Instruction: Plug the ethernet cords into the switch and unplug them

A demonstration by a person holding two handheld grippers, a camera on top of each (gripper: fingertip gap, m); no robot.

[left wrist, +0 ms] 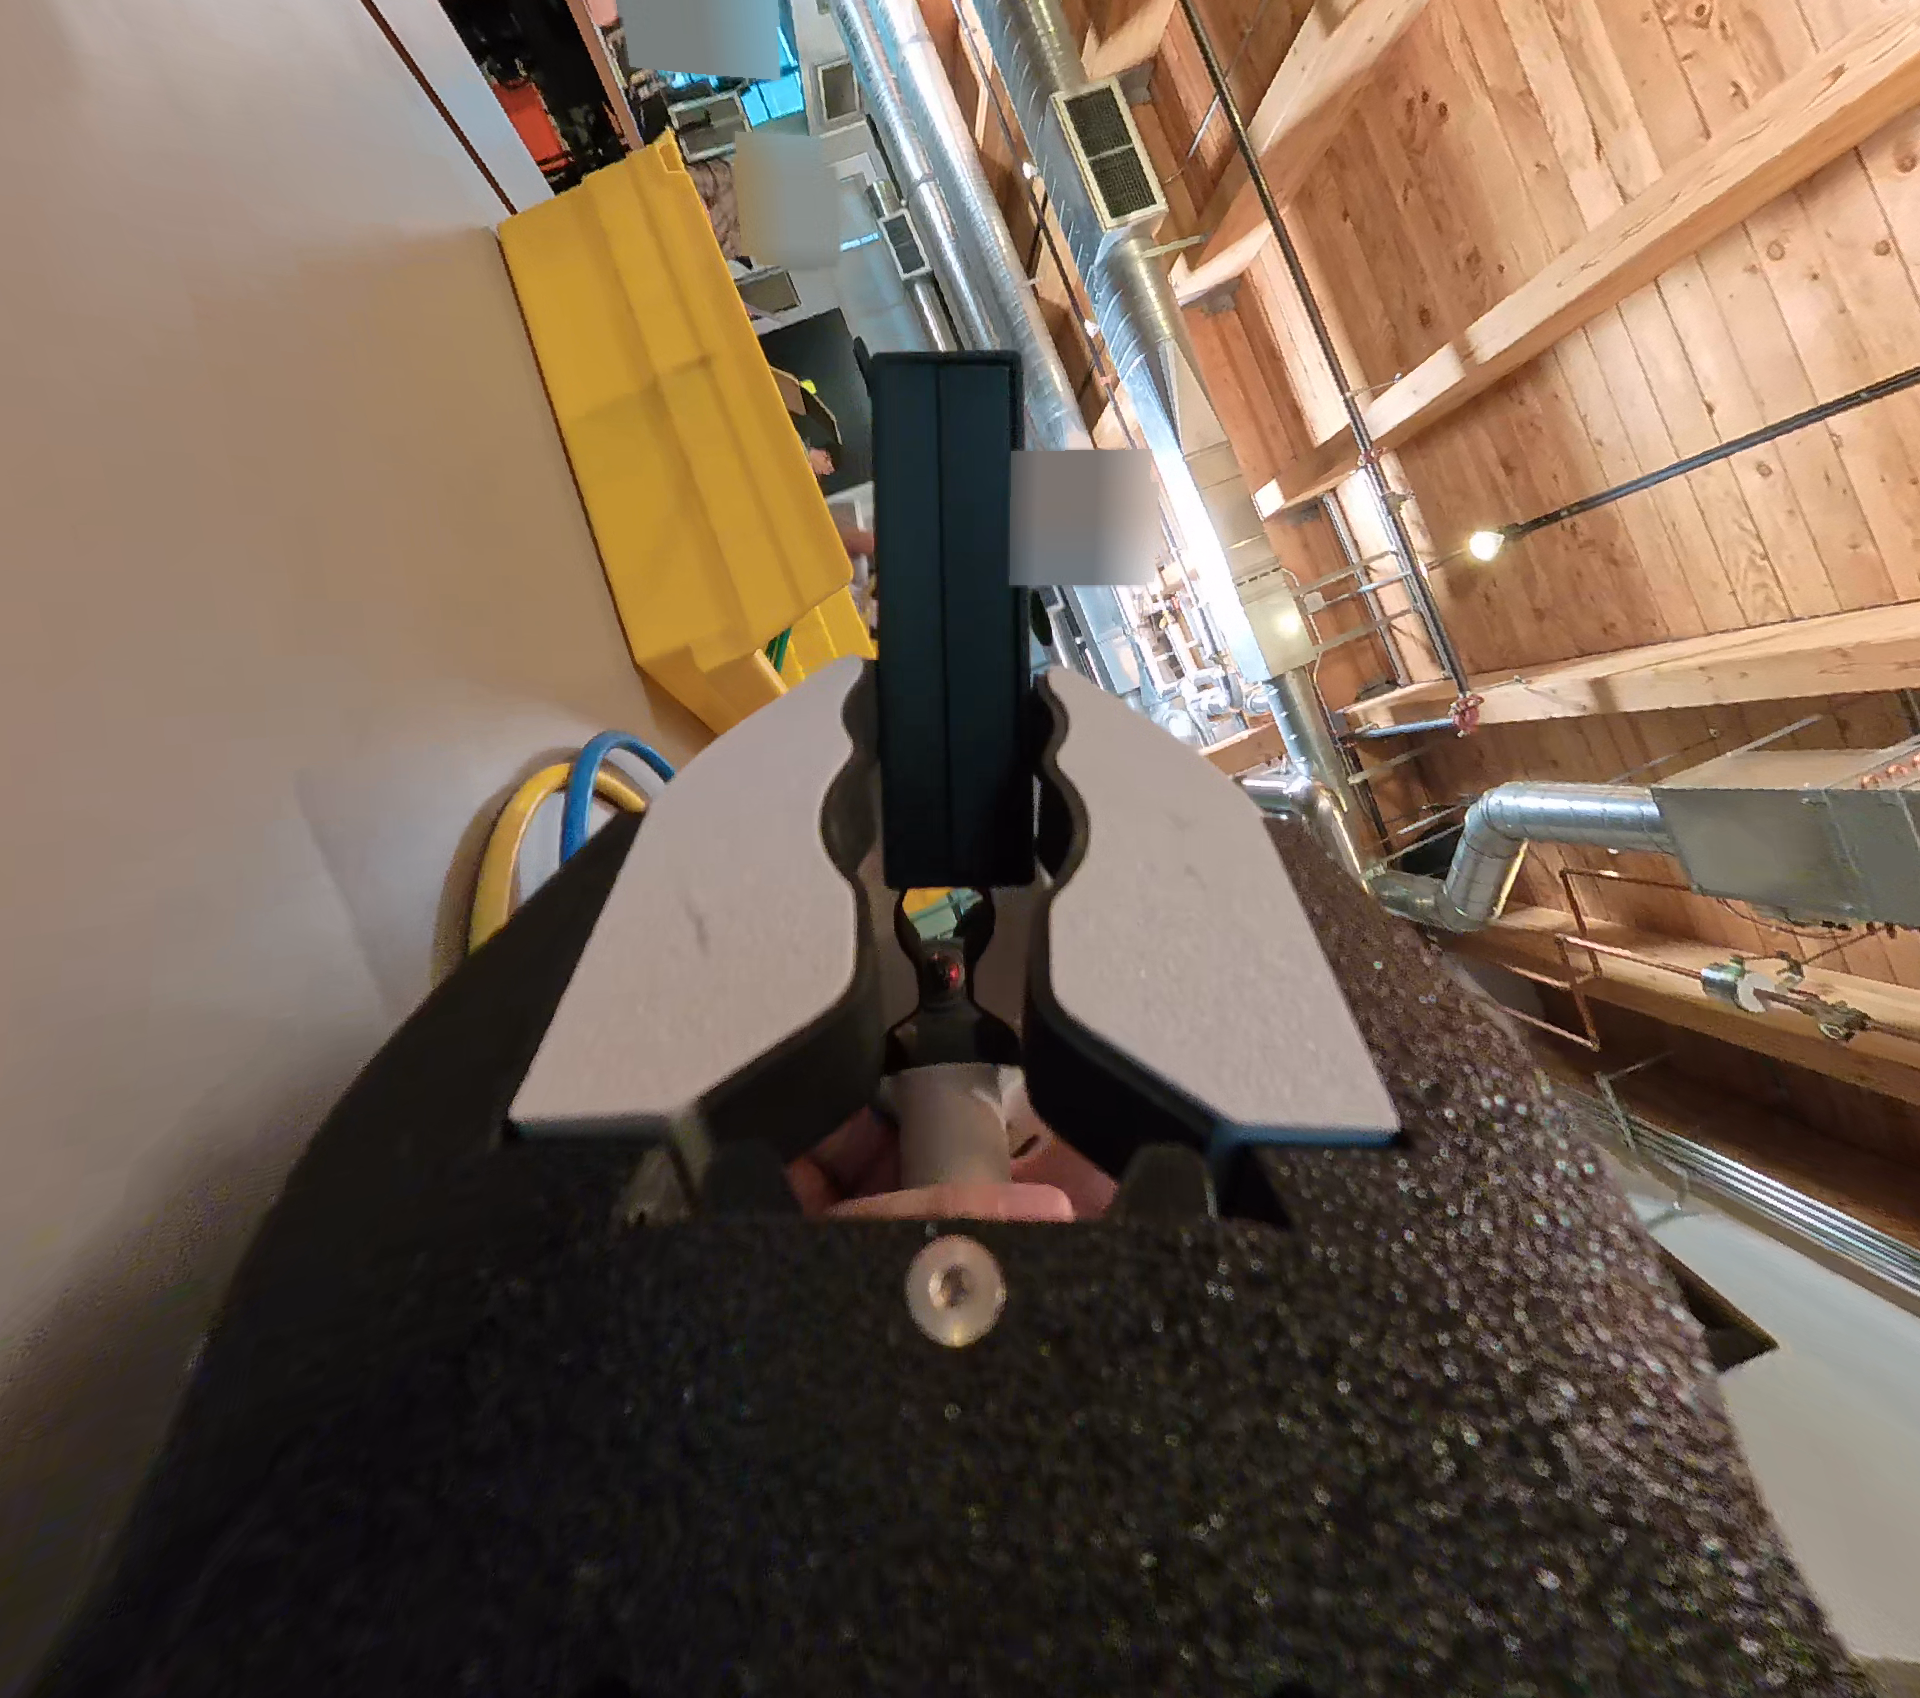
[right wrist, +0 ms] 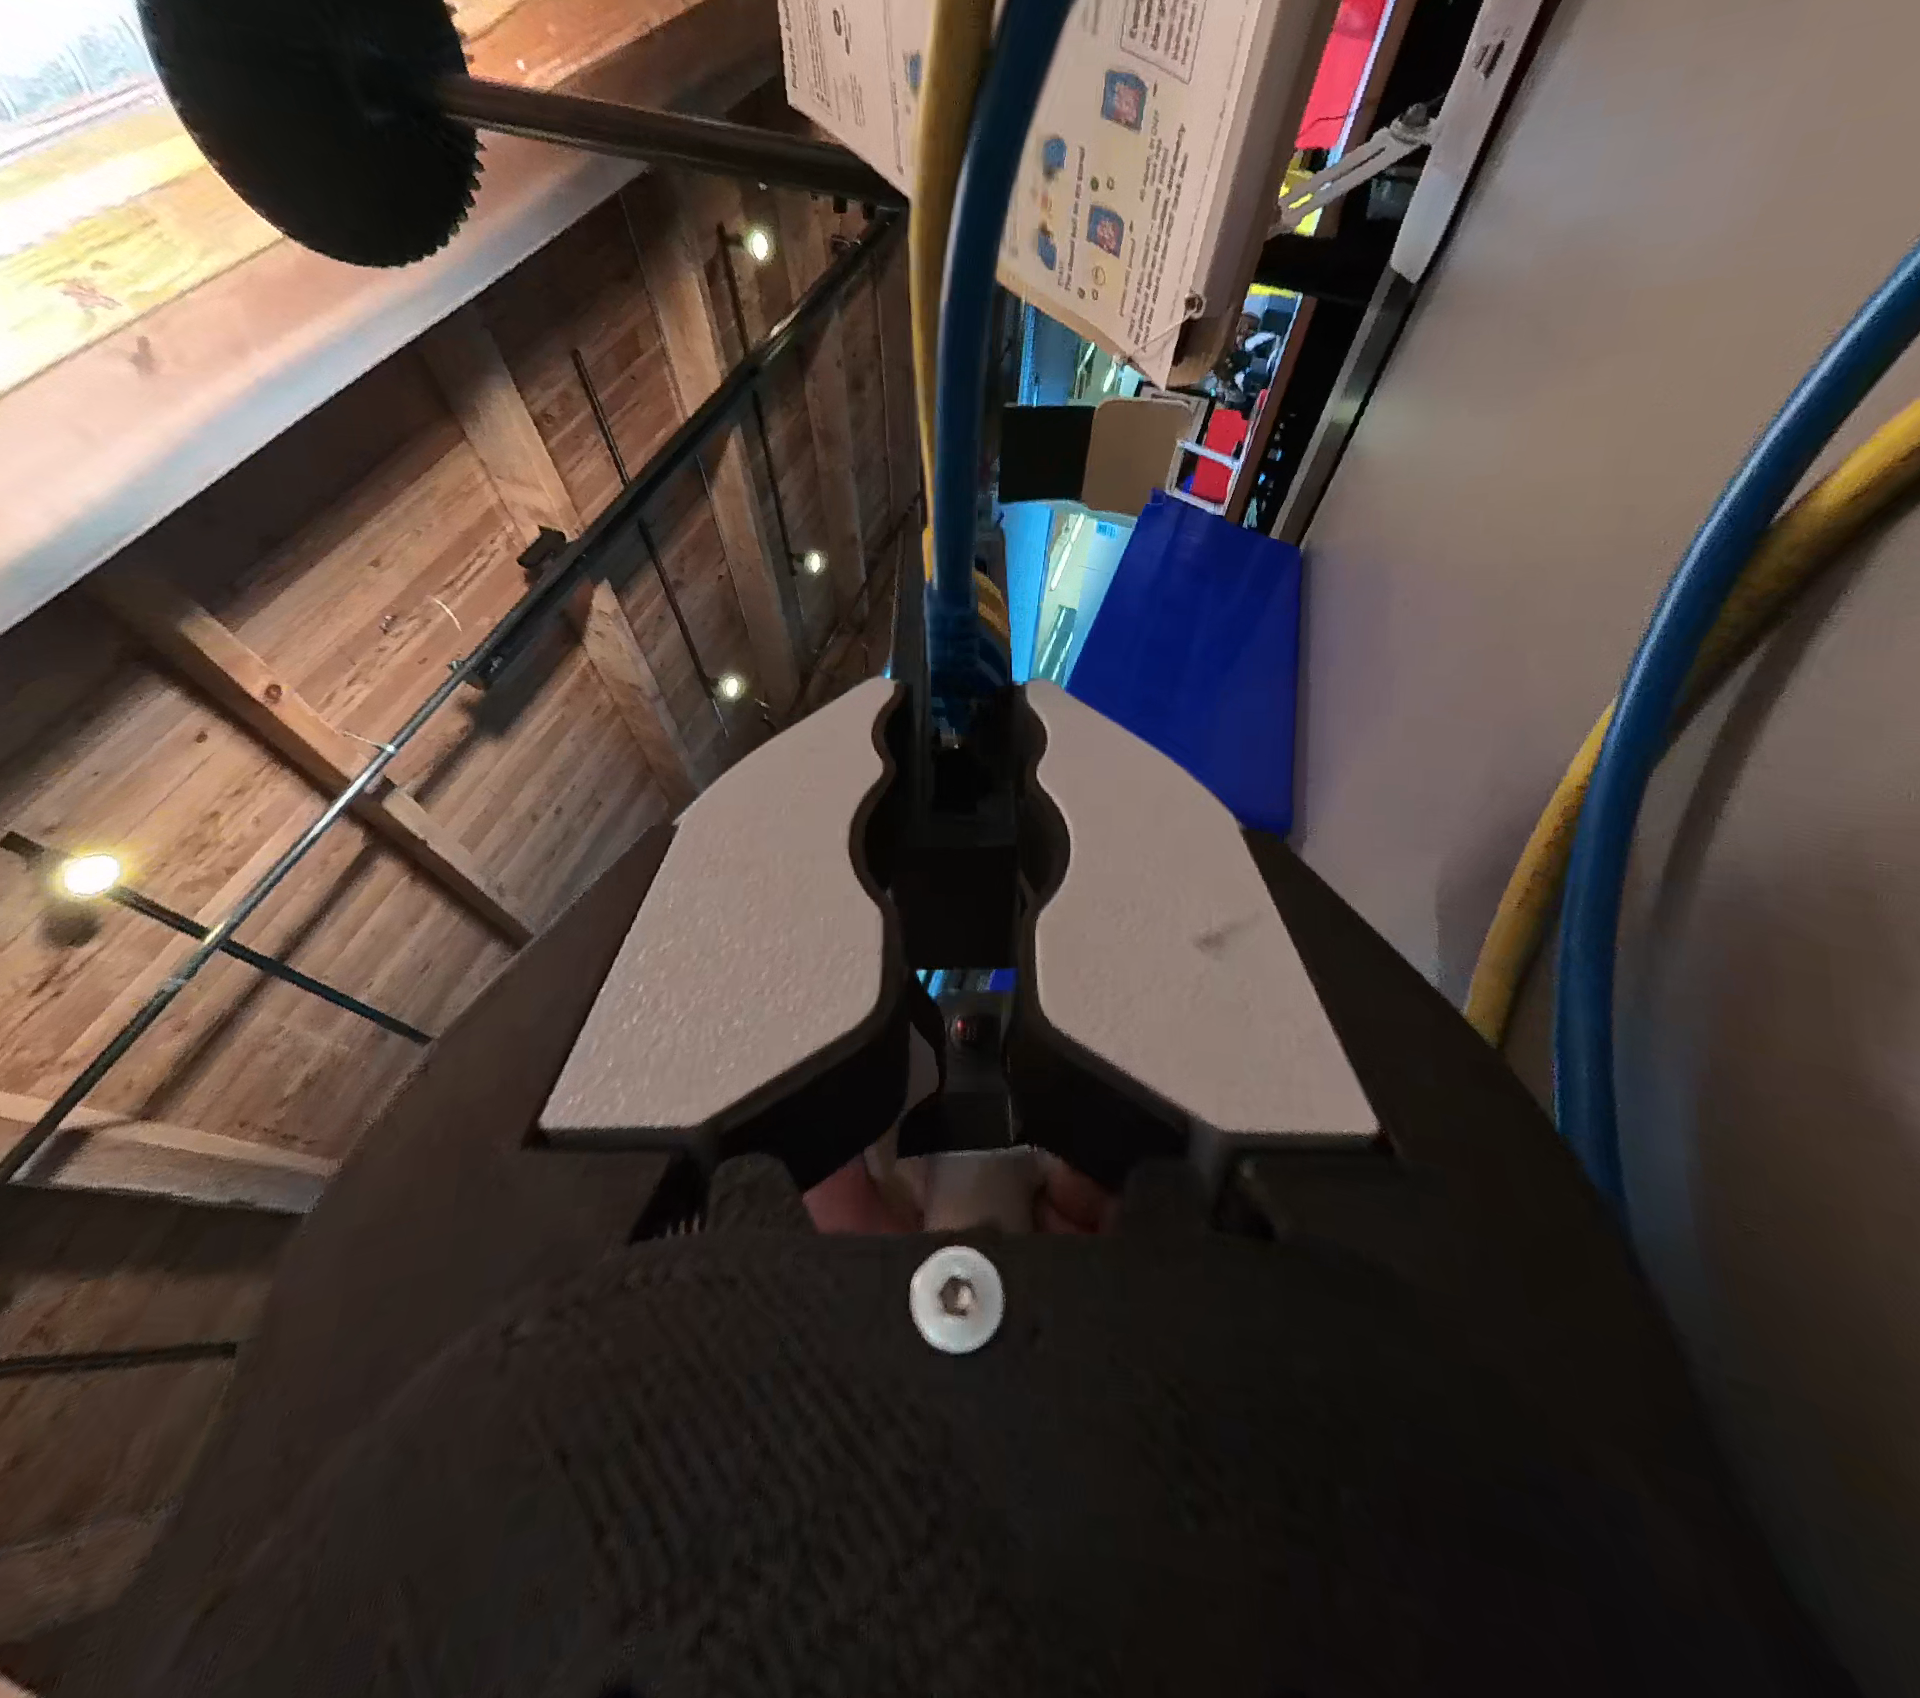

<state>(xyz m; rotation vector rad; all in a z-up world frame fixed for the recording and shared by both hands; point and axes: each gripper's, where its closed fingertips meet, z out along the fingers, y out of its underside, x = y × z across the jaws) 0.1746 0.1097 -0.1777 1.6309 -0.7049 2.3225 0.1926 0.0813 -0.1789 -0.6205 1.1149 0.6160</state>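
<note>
My left gripper (left wrist: 951, 775) is shut on the black switch (left wrist: 943, 609), a thin box seen edge-on that sticks out forward between the grey fingers (left wrist: 727, 900). A blue cord (left wrist: 613, 765) and a yellow cord (left wrist: 509, 838) loop over the pale table to its left. My right gripper (right wrist: 961, 775) is shut on a narrow black body that looks like the switch (right wrist: 961, 879). The blue cord's plug (right wrist: 956, 651) sits in that body's far end. The blue cord (right wrist: 997, 214) and a yellow cord (right wrist: 940, 90) run forward from it, and both loop back at the right (right wrist: 1621, 817).
A yellow bin (left wrist: 665, 443) stands on the table (left wrist: 260, 609) ahead of the left gripper. A blue bin (right wrist: 1195, 640), a printed cardboard box (right wrist: 1122, 90) and a round black brush on a rod (right wrist: 301, 48) lie ahead of the right gripper. Wooden ceiling and ducts fill the background.
</note>
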